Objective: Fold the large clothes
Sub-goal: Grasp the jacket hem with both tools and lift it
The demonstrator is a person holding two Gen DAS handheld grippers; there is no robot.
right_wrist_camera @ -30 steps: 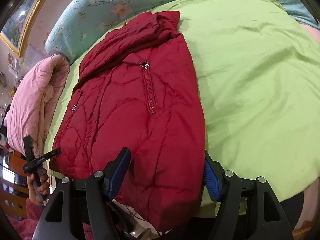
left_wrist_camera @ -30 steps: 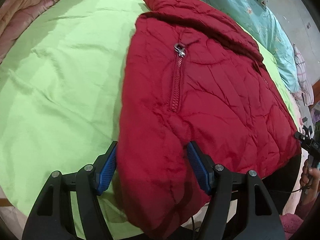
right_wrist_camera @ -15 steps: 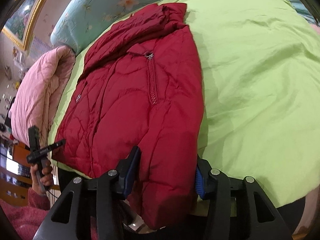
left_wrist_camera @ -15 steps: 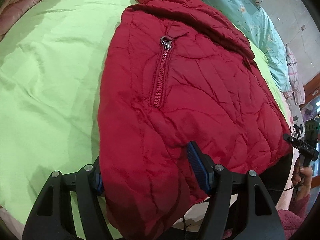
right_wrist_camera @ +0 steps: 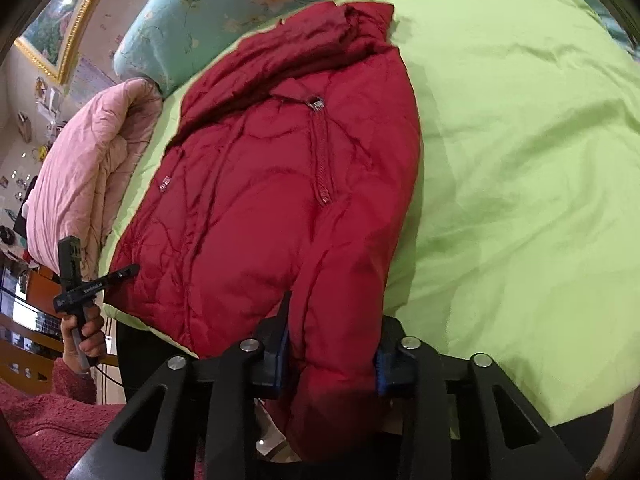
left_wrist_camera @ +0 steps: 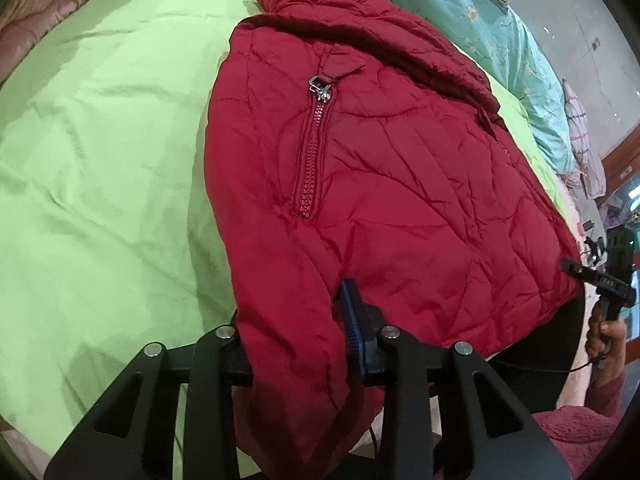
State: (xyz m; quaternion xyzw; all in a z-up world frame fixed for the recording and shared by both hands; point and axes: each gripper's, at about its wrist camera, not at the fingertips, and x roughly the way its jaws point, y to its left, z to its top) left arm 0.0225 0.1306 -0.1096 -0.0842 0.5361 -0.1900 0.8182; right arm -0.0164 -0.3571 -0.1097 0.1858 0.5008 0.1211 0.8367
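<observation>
- Bedspread (left_wrist_camera: 100, 168), lime green and creased, fills the left of my left wrist view, with a pink quilt (left_wrist_camera: 44, 4) bunched at its far left corner.
- On it I see the red puffer jacket (left_wrist_camera: 392, 168) lying flat, collar towards the teal floral bedding (left_wrist_camera: 500, 32) and hem hanging over the near edge of the bed.
- Its quilted shell is wrinkled; a pocket zip (left_wrist_camera: 310, 168) runs down the panel from a metal pull (left_wrist_camera: 320, 90) at its top.
- My left gripper (left_wrist_camera: 294, 336) is pinching a thick fold of the jacket's near hem, padding bulging between the blue pads (left_wrist_camera: 354, 328).
- In my right wrist view the jacket (right_wrist_camera: 260, 200) looks the same, a sleeve folded across near the collar.
- My right gripper (right_wrist_camera: 332, 350) is likewise clamped on a bunched roll of hem, jaws pressed into the fabric on both sides.
- Each view shows the other handle held in a hand (right_wrist_camera: 86, 330) off the bed's edge.
</observation>
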